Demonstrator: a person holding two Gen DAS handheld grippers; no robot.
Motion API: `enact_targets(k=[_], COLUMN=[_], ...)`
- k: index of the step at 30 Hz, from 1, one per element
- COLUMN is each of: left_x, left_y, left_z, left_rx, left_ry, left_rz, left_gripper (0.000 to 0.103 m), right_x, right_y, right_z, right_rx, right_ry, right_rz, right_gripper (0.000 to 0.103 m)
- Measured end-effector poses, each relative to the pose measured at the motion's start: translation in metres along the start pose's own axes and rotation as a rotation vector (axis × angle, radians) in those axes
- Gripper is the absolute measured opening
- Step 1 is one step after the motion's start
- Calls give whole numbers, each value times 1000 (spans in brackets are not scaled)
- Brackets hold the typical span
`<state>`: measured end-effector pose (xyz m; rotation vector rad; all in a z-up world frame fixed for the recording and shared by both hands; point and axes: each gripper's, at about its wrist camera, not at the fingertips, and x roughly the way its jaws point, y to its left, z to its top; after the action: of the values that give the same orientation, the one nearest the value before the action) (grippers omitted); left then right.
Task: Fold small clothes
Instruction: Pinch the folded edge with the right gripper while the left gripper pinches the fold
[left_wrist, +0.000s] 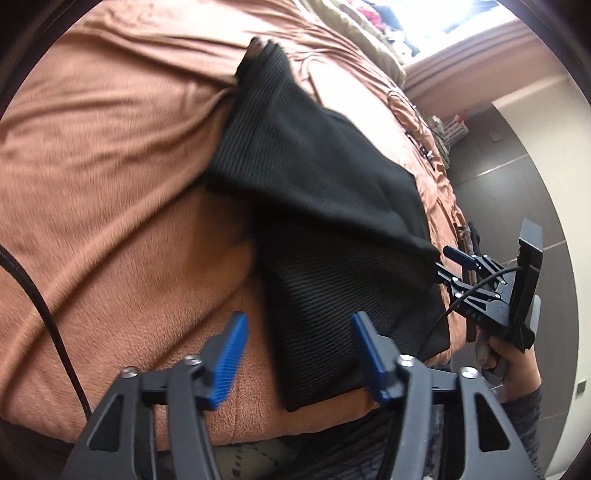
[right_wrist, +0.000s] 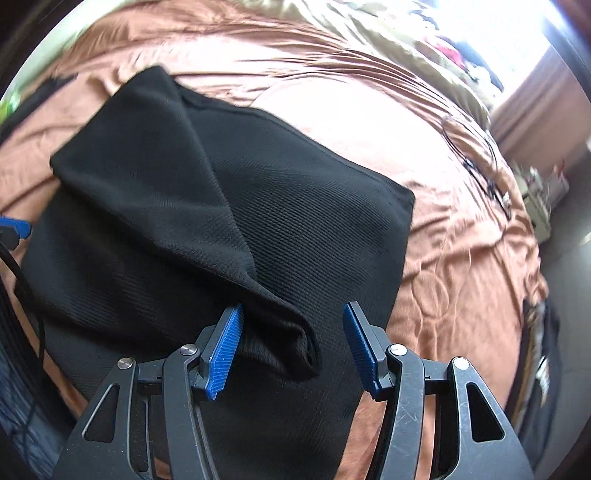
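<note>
Left wrist view looks down on a black ribbed garment (left_wrist: 325, 206) lying on a bed covered by a brown blanket (left_wrist: 110, 166). One layer of the garment is folded over diagonally, its fold line running from upper left to lower right. The left gripper (left_wrist: 297, 360) has its 2 blue-padded fingers (left_wrist: 231, 358) spread apart and grasps nothing; the garment's near edge lies between them, below the pads. At the right edge of the garment the right gripper (left_wrist: 448, 266) shows in a hand (left_wrist: 511, 363), its tip at the corner of the folded layer.

Right wrist view shows the same garment (right_wrist: 295, 221) spread across the blanket (right_wrist: 461, 258). The right gripper (right_wrist: 291, 350) is released, jaws wide, and the pointed corner of the folded layer lies between the pads, close against the left pad (right_wrist: 223, 354) and clear of the right one. A blue pad of the left gripper (right_wrist: 14, 227) peeks in at the far left edge, beside the garment. Thin dark cords (right_wrist: 480, 162) lie on the blanket well apart from the garment, toward the bright window side.
</note>
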<state>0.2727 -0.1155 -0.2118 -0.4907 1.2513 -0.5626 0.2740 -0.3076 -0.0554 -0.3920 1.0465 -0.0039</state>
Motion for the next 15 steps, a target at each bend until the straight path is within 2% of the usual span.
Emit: enact_targets(k=[2, 6, 9, 10, 11, 15], left_x=[3, 5, 7, 8, 10, 10], left_y=[2, 2, 1, 0, -2, -5], left_z=[-1, 0, 1, 2, 2, 6], left_rx=[-1, -9, -7, -6, -6, 1], left_ry=[3, 9, 14, 16, 18, 15], left_rz=[6, 6, 8, 9, 9, 12], left_gripper=[45, 35, 33, 33, 33, 33], right_x=[2, 12, 17, 17, 16, -1], right_y=[9, 24, 29, 29, 26, 6], right_z=[6, 16, 24, 26, 27, 27], right_rx=[-55, -138, -154, -144, -131, -20], right_ry=[12, 44, 48, 47, 47, 8], right_rz=[1, 0, 29, 55, 75, 170], right_gripper=[54, 52, 27, 13, 7, 5])
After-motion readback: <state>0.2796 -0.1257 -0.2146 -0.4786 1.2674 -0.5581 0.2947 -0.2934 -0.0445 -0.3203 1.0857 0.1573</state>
